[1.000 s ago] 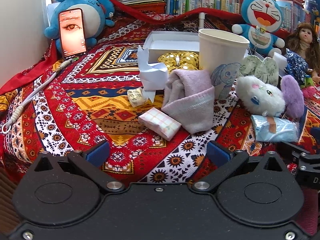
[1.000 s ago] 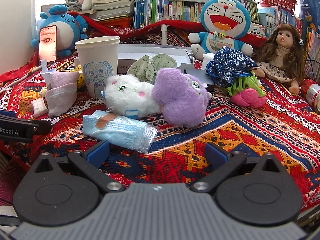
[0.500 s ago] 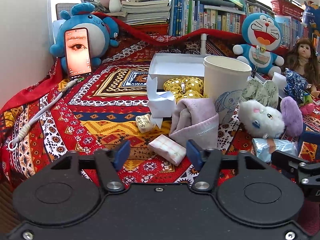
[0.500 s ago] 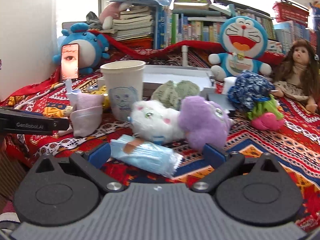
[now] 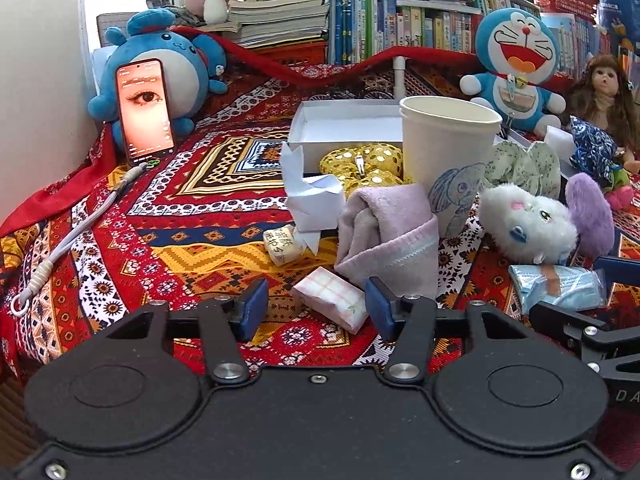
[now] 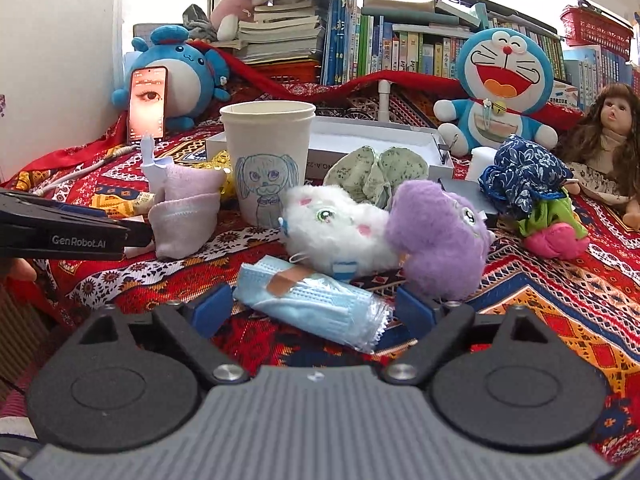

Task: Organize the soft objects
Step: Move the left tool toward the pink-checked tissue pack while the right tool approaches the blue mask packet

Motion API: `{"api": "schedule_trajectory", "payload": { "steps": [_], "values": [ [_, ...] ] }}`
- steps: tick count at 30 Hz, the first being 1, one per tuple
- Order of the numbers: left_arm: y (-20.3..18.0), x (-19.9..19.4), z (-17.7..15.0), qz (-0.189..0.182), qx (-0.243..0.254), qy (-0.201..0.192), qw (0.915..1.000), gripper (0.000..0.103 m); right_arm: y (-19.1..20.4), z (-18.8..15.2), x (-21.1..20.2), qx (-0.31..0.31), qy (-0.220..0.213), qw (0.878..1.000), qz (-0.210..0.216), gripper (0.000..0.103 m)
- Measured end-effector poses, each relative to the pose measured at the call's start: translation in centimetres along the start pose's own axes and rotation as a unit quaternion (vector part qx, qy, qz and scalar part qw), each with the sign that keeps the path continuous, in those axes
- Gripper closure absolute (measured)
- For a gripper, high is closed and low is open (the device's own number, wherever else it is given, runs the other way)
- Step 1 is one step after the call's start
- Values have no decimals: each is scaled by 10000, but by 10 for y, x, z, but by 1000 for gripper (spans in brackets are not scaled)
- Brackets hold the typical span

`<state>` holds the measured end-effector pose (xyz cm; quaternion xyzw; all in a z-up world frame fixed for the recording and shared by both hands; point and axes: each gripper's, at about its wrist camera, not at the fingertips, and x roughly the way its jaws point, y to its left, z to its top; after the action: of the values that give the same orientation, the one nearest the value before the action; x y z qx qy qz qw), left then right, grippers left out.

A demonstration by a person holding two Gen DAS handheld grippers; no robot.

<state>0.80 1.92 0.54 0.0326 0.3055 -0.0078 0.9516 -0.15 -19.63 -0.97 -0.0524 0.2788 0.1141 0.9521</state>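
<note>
My left gripper (image 5: 316, 309) is open, its blue pads on either side of a pink checked tissue pack (image 5: 331, 298) lying on the patterned cloth. A folded lilac cloth (image 5: 390, 234) lies just behind it. My right gripper (image 6: 314, 313) is open around a wrapped pack of blue face masks (image 6: 312, 303), which also shows in the left wrist view (image 5: 556, 286). Behind it lie a white plush (image 6: 340, 228) and a purple plush (image 6: 440, 236). The left gripper shows in the right wrist view (image 6: 72, 228) at the left.
A paper cup (image 6: 266, 160) with a drawing stands behind the cloth. A white box (image 5: 344, 128), gold sequin item (image 5: 366, 164), green scrunchie (image 6: 376, 172), blue floral cloth (image 6: 524, 176), Doraemon plush (image 6: 504, 84), doll (image 6: 608, 140), blue plush with phone (image 5: 146, 110) and books stand behind.
My left gripper narrowed and now brackets the tissue pack. Both grippers pulled back and rose slightly; the right jaws narrowed a little around the mask pack.
</note>
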Motion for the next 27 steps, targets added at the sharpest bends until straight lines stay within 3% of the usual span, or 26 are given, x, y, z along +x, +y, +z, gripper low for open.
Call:
{"api": "schedule_trajectory", "payload": {
  "steps": [4, 6, 7, 12, 13, 14, 19, 23, 25, 27],
  "values": [
    [-2, -1, 1, -58, -2, -48, 10000, 70, 0, 0, 0, 10, 25, 10000, 48, 22],
    [-5, -4, 1, 56, 86, -165, 9998, 80, 1, 0, -1, -48, 0, 10000, 32, 39],
    [-5, -5, 2, 54, 101, -201, 9997, 81, 1, 1, -1, -38, -5, 10000, -12, 52],
    [0, -7, 6, 2, 24, -213, 9998, 85, -3, 3, -4, 64, -71, 9999, 63, 55],
    [0, -7, 7, 2, 12, -208, 9998, 85, -2, 3, -4, 52, -86, 9999, 29, 68],
    [0, -7, 7, 5, 13, -209, 9998, 85, -2, 4, -5, 59, -102, 9999, -32, 71],
    [2, -7, 6, 10, 13, -212, 9998, 84, -5, 5, -6, 127, -107, 9999, -1, 70],
    [4, -5, 3, 36, -113, -105, 9999, 79, -7, 4, -7, 174, -144, 9997, 117, 57],
    [6, -4, 2, 79, -145, -96, 9998, 72, -6, 5, -7, 146, -143, 9996, 201, 45],
    [6, -3, 2, 134, -109, -111, 9998, 65, -4, 5, -6, 55, -140, 9995, 268, 40]
  ]
}}
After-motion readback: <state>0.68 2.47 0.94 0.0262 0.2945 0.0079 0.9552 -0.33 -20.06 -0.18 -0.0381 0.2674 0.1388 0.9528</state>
